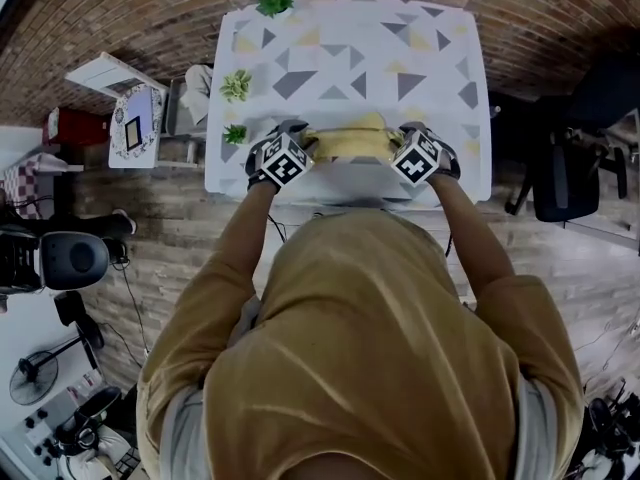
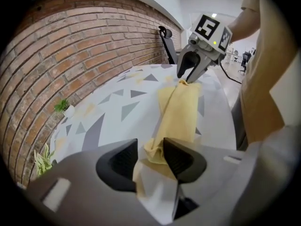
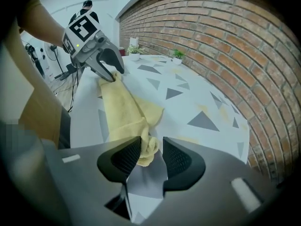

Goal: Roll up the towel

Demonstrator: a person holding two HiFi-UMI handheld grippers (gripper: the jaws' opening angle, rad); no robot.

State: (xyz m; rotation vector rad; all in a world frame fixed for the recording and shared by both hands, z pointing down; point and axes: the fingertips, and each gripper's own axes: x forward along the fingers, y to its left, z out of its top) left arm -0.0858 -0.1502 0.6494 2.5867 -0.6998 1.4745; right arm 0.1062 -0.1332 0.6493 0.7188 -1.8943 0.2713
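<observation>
The left gripper point(image 2: 150, 149) is held slightly spread, with one end of the yellow towel point(image 2: 178, 109) lying loosely between its jaws. The right gripper point(image 3: 151, 147) is likewise parted around the other end. The towel is laid bunched lengthwise on the patterned desk point(image 1: 350, 58), near its front edge.

head: overhead, steeply down | gripper views: low, close, seemingly facing each other | shared: towel point(image 2: 178, 112)

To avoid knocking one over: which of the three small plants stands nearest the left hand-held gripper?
The dark green plant, beside the left hand-held gripper; the pale plant and the far-edge plant stand farther.
</observation>
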